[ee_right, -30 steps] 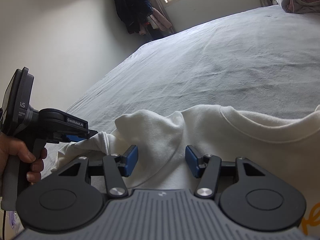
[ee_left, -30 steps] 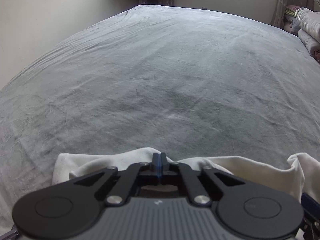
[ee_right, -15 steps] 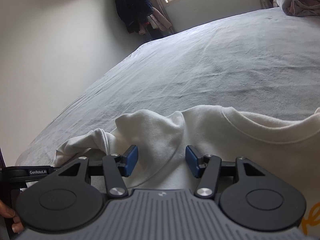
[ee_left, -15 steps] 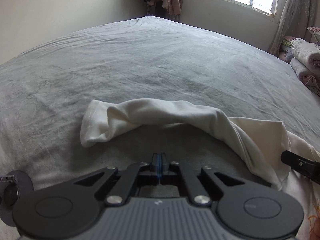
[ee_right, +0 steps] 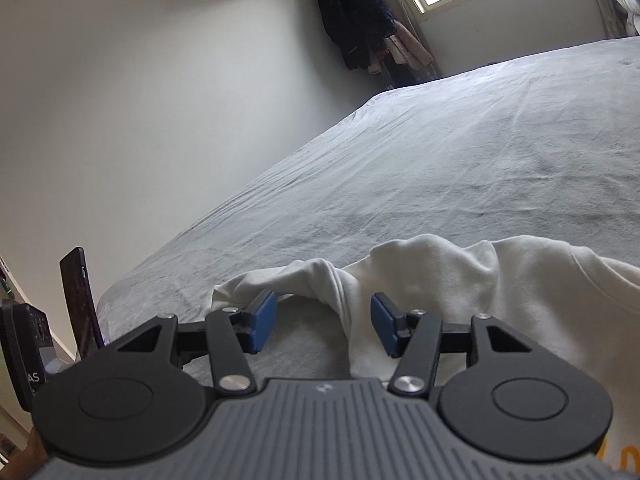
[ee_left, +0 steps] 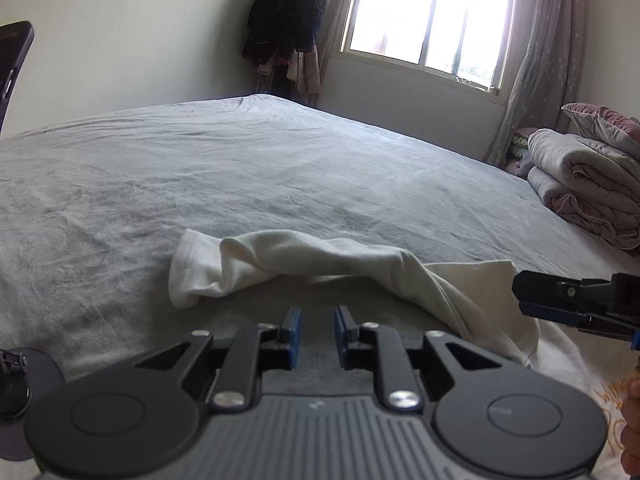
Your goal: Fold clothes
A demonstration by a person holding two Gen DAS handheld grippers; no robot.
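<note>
Sweatshirt [ee_right: 520, 300], cream, lies at the near edge of the grey bed [ee_left: 280, 168], 1 sleeve [ee_left: 288, 256] flung out sideways. We judge the sleeve fold is in hand: pinch near the cuff, carry it flat across the body. Left gripper [ee_left: 314, 334]: jaws opening, nothing between them. Right gripper [ee_right: 324, 322]: jaws apart, gripping nothing, over the shoulder folds. Containers: we see 0.

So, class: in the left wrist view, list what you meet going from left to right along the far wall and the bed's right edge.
Dark hanging clothes → window → curtain → folded quilts.
</note>
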